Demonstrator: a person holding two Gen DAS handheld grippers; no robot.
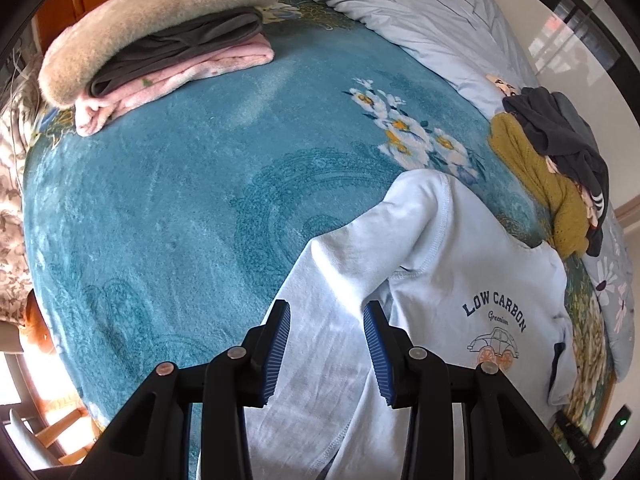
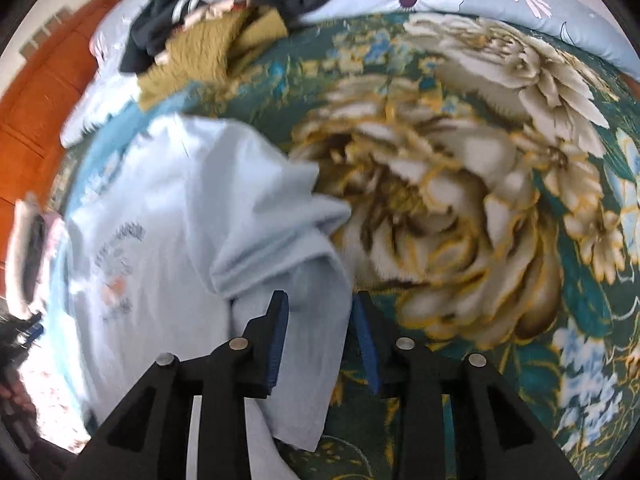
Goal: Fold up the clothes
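Between your left gripper [image 1: 327,310] fingers lies one sleeve of the pale blue sweatshirt [image 1: 460,280]; the jaws stand apart with the cloth running loose under them, nothing pinched. Your right gripper [image 2: 320,302] is likewise spread, straddling the other sleeve where it drapes toward the hem edge, though the right view is blurred, so I can't tell whether the pads touch the fabric.

The sweatshirt lies on the teal floral blanket [image 1: 180,208], chest print facing up, its body between your two grippers. Judge it as light, soft cotton knit: it will sag and crease the moment you lift, and it won't hold a shape by itself. The plush blanket beneath will likely drag on it, so lift rather than slide. Take each sleeve near the cuff or along the stitched seam, where doubled cloth gives the pads something to bite, and pinch through both layers.

Further off, an unfolded heap [image 1: 560,168] of mustard knit and dark garments waits by the blue flowered quilt [image 1: 420,12]. Farthest from your left gripper sits a folded stack [image 1: 180,56] of grey and pink pieces beside a fluffy beige item.
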